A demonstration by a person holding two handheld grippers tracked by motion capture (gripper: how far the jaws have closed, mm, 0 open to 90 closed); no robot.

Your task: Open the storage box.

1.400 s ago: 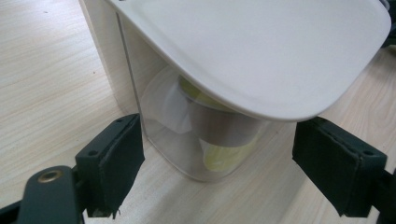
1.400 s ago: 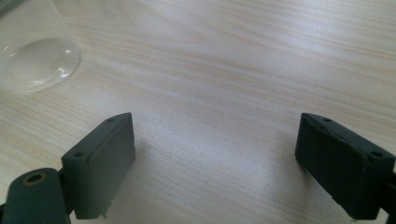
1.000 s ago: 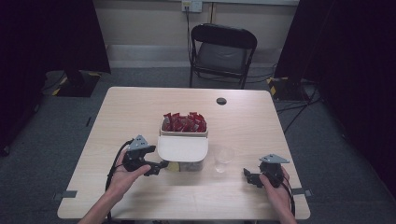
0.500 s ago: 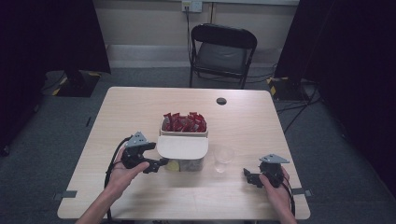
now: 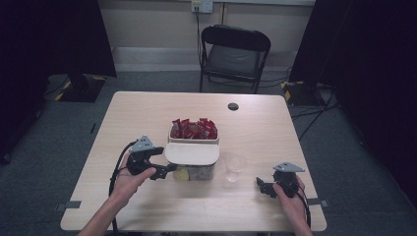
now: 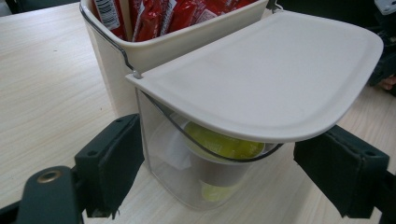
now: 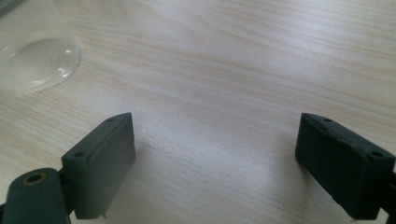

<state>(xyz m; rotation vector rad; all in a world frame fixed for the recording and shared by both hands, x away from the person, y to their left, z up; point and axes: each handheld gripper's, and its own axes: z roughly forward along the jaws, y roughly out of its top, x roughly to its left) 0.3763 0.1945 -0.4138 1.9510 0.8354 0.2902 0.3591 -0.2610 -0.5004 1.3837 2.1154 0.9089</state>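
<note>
Pale wooden table [image 5: 275,132] holds the lidded clear container [image 6: 205,177] at its middle, the left gripper [image 5: 164,169] spread wide around it, ungrasped, the right gripper [image 5: 263,186] idle, wide apart.

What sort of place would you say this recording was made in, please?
Probably a recording studio or lab, not a home: black curtains flank a lone wooden table, cables trail over grey carpet, and a folding chair stands against a bare wall.
</note>
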